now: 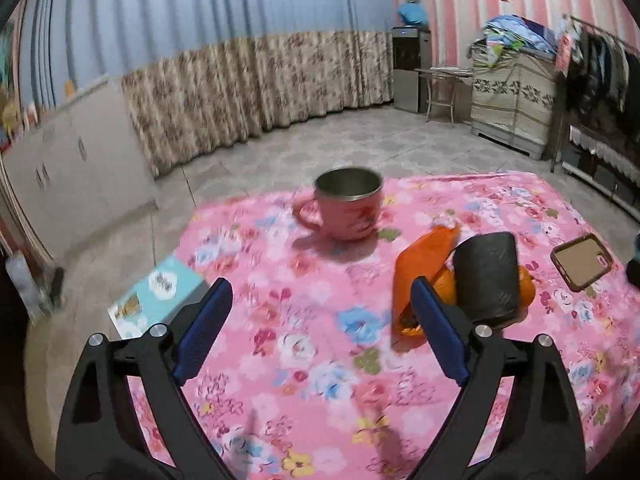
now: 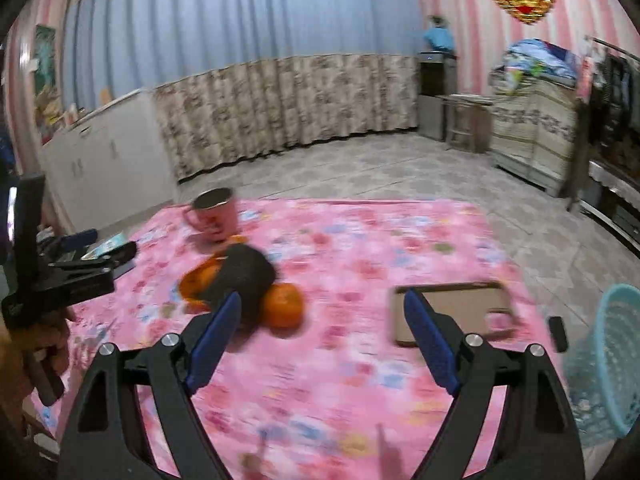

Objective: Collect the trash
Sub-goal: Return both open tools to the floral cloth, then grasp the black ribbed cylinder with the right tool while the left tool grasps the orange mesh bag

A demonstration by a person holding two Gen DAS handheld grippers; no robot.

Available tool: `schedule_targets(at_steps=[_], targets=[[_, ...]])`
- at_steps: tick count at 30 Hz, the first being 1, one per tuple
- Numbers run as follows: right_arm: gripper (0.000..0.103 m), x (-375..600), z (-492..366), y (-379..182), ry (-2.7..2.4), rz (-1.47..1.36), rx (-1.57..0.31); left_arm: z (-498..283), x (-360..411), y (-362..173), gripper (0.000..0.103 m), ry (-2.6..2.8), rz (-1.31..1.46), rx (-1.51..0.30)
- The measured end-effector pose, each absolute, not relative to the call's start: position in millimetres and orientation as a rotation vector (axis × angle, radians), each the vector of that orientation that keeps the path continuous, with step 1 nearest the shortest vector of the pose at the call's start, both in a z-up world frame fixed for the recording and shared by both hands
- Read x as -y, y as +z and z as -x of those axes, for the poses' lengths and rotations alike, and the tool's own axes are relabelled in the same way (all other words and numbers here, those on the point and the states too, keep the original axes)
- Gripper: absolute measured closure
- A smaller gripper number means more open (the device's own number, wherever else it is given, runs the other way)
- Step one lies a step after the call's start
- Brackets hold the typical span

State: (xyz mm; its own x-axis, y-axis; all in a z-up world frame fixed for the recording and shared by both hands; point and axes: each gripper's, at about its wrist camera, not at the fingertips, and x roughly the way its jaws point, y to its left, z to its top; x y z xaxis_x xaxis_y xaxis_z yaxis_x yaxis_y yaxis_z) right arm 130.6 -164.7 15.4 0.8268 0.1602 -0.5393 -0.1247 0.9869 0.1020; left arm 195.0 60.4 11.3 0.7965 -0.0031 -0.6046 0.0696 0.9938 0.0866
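We've got both claws over a table w/ a pink floral cloth (image 1: 320,340), pics smeared by motion blur. Left gripper (image 1: 322,300) stands wide open, blue pads (image 1: 206,320) well apart, nothing btwn them but cloth. Right gripper (image 2: 322,312) likewise spread wide, empty. Trash sits in a clump approx mid-table: an orange wrapper (image 1: 420,256) lying flat, a dark grey crumpled roll-like thing (image 1: 486,276) resting on top of it, and an orange fruit or peel (image 2: 284,306) touching the dark thing; we can't tell which it is. In the left wrist view that clump is at 2 o'clock from the claw, just beside the right-hand pad; in the right wrist view it's at 10 o'clock, touching the left-hand pad's outline, tho contact is unclear. A pink mug (image 1: 346,208) w/ metal inside stands upright at 12 o'clock in the left view, beyond the clump. A phone in a brown case (image 2: 452,312) lies flat at 2 o'clock in the right view, partly behind the pad. A teal mesh basket (image 2: 612,360) is off the table edge at 3 o'clock. A light blue box (image 1: 160,296) sits at the cloth's edge at 9 o'clock in the left view.
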Motion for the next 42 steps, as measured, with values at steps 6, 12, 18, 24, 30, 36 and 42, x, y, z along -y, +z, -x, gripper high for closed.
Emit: schedule_targets(at_steps=[6, 12, 18, 24, 30, 36, 42], targets=[[0.021, 112.7, -169.3, -12.7, 0.144, -0.036, -0.631, -199.0, -84.6, 7.8, 0.015, -0.001, -0.020, -0.685], [0.023, 85.9, -195.4, -25.7, 0.148, -0.001, -0.657, -200.0, -91.6, 3.7, 0.013, -0.037, 0.079, -0.689], [0.040, 82.4, -220.1, -43.8, 0.143, -0.015, -0.740, -212.1, -68.6, -14.8, 0.013, -0.072, 0.025, -0.731], [0.042, 108.0, -211.9, -26.0, 0.189, -0.122, -0.725, -222.0, -44.5, -27.7, 0.013, -0.121, -0.017, -0.767], [0.042, 138.6, -195.5, 11.5, 0.194, -0.188, -0.625, -226.8, -20.5, -43.7, 0.019, -0.165, -0.087, -0.811], [0.042, 158.3, -194.9, 13.9, 0.193, -0.218, -0.625, -246.9, -22.2, -55.3, 0.057, -0.192, 0.015, -0.864], [0.043, 177.0, -190.3, 18.2, 0.187, -0.240, -0.606, -251.9, -18.1, -50.6, 0.103, -0.200, 0.000, -0.837]])
